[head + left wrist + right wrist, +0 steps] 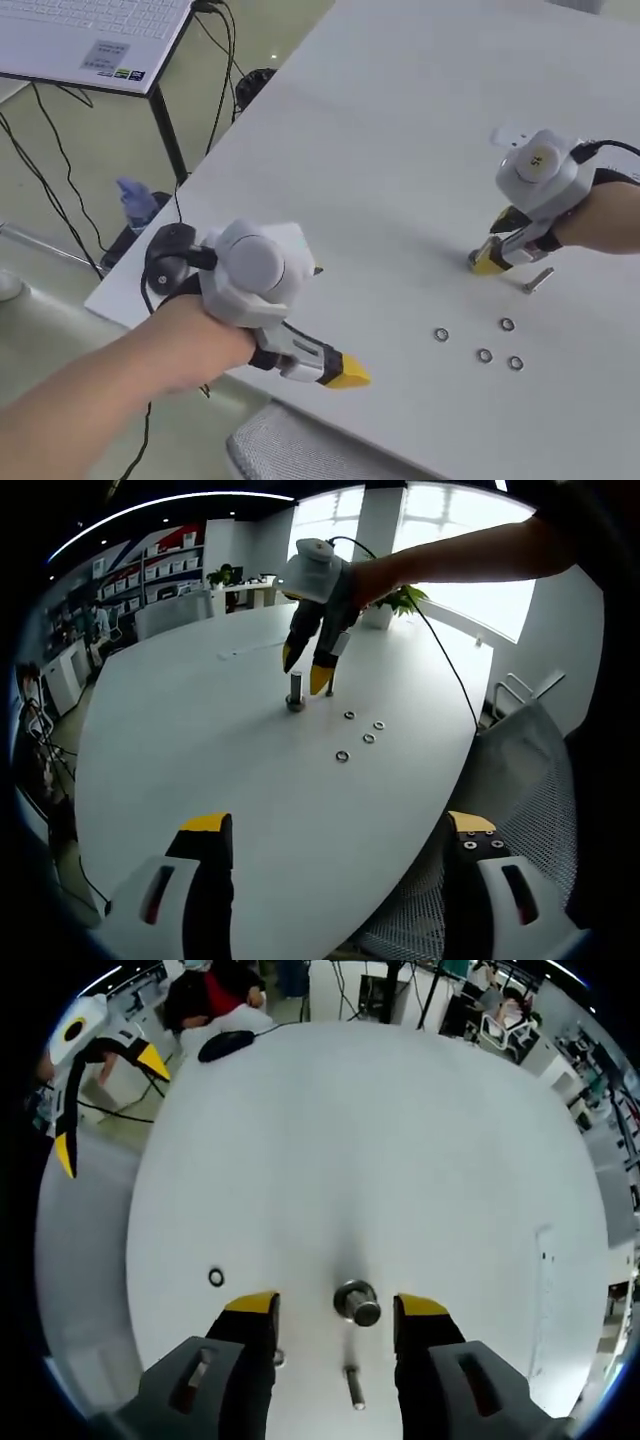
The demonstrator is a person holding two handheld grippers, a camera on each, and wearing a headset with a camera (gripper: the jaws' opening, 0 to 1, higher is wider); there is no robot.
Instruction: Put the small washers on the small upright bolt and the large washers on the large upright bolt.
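Nearest to me, the left gripper sits at the near edge of the white worktop, above the back of a grey chair. Its jaws are spread wide with nothing between them, and the hand that carries it is wrapped around its body. A little further in, four washers lie flat on the worktop in a loose cluster, apart from one another. I cannot tell from here which are small and which are large. Just beyond them stands the small bolt, thin and upright, and none of the washers touches it. The large bolt stands just past that. In the right gripper view its round head rises between the two yellow tips of the right gripper, whose jaws stand apart on either side of it. I see a gap on each side, so the gripper is holding nothing. In the left gripper view that gripper hangs tip-down right over the large bolt. Further off to the left, a laptop rests on a separate stand with cables hanging below it, and a blue bottle stands on the floor beside the worktop.
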